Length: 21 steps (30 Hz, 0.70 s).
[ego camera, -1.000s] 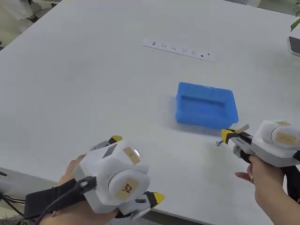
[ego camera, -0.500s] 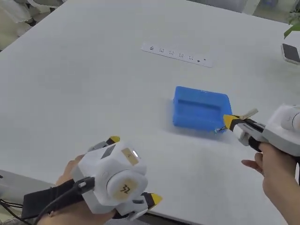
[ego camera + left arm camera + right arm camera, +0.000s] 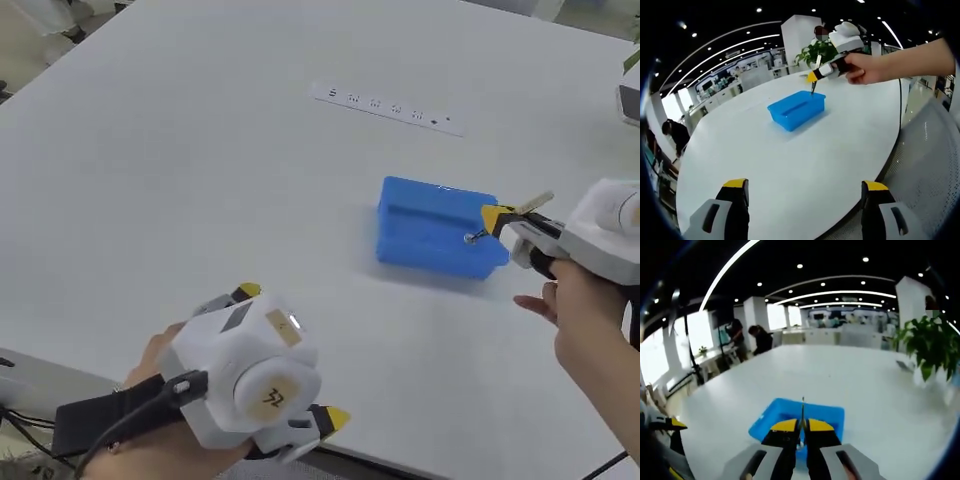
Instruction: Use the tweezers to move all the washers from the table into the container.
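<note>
Washer first: in the head view a small grey speck, which I take for one washer, sits at the tip of the tweezers, just ahead of the right gripper and over the blue container, on the side nearest that gripper. I cannot tell whether it touches the container's floor. The right gripper's jaws are pressed together on the tweezers, probably so that the tool pinches the washer. Easing them over the container should let it drop inside. The left gripper rests low on the white table, well apart from the container, spread wide with nothing in it, likely parked out of the way. Beyond the container from the right gripper lies a white power strip, clear of the path. In the left gripper view the left gripper shows its two jaws far apart and empty. Ahead and well away, the right gripper, held in a hand, points the tweezers down at the container. In the right gripper view the right gripper is closed around the tweezers, whose tip runs straight ahead over the container. The washer is too small to make out there. Nothing stands between the tip and the container, and whether more washers lie on the table is too small to tell.
</note>
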{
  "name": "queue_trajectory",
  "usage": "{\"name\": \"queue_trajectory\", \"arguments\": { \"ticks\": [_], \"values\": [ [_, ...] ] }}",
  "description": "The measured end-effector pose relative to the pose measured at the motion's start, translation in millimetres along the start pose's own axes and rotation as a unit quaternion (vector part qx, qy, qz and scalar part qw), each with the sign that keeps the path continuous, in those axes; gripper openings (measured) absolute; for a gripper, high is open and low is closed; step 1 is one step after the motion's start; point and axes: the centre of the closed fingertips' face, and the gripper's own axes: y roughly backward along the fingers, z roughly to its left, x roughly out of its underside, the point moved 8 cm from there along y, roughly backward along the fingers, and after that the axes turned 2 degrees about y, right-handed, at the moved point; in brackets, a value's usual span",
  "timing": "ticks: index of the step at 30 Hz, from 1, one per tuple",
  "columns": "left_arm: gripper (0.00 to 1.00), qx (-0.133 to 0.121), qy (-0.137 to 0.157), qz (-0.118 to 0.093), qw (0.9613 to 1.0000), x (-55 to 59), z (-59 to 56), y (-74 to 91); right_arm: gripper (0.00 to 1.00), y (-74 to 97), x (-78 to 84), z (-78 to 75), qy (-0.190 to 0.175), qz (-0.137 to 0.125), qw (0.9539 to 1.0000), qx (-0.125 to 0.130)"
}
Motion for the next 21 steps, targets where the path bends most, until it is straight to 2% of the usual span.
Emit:
{"name": "queue_trajectory", "arguments": {
  "ticks": [4,10,12,18,21],
  "values": [
    [0.95,0.002,0.000,0.005,1.0000,1.2,-0.5,-1.0,0.02,-9.1,10.1,-2.4,-0.011,0.009,0.9999,0.002],
    [0.95,0.007,-0.004,0.012,0.9999,2.2,-2.4,-1.8,0.02,-20.3,21.6,-8.2,-0.001,0.031,0.9995,0.009],
    [0.95,0.008,-0.004,0.017,0.9998,3.1,-2.7,-2.2,0.02,-19.8,20.5,-6.0,0.005,0.037,0.9993,0.006],
    [0.95,0.010,-0.005,0.023,0.9997,4.5,-3.1,-2.8,0.03,-27.5,23.7,-14.8,0.005,0.042,0.9991,0.008],
    [0.95,0.011,-0.004,0.025,0.9996,4.8,-3.1,-2.7,0.03,-32.2,25.9,-15.4,0.019,0.046,0.9987,0.009]
  ]
}}
